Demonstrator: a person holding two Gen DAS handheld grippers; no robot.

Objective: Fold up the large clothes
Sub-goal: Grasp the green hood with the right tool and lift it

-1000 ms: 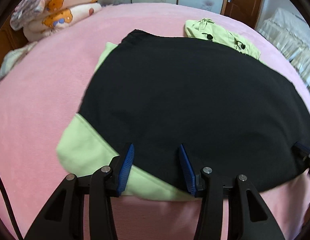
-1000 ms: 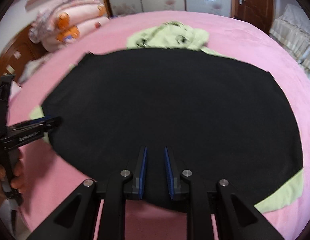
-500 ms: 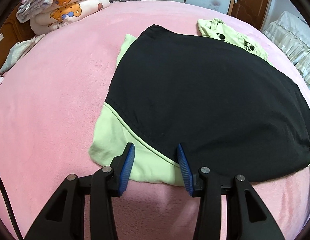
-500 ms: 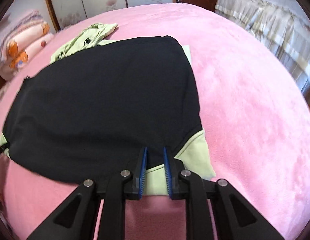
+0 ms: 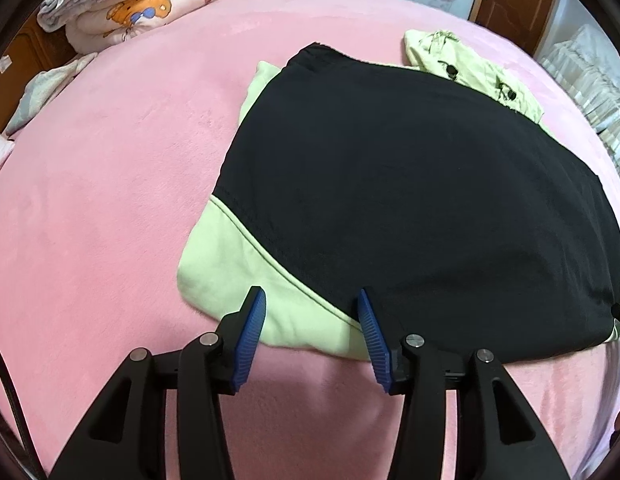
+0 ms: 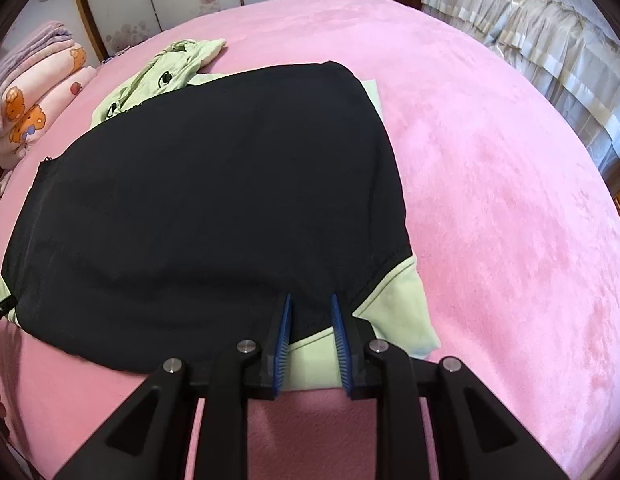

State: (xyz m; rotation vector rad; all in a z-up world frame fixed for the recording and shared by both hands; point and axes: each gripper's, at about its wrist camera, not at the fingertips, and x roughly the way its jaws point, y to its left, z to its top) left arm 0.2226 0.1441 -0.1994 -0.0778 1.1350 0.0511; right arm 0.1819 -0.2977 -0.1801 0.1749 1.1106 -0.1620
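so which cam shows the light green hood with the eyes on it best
The right wrist view. There the hood lies spread beyond the far edge of the black-and-green garment, with an eye print facing the camera. The left wrist view also shows the hood, but smaller, out toward the upper right, with its dark marks harder to read.

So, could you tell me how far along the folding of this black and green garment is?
Done: the black and green garment lies spread flat on the pink bed, hood at the far end. In hand: the left gripper and right gripper stand at its near green corners, jaws opening, fabric between them, no pinch visible. Left: no fold shows yet, so all folds remain.
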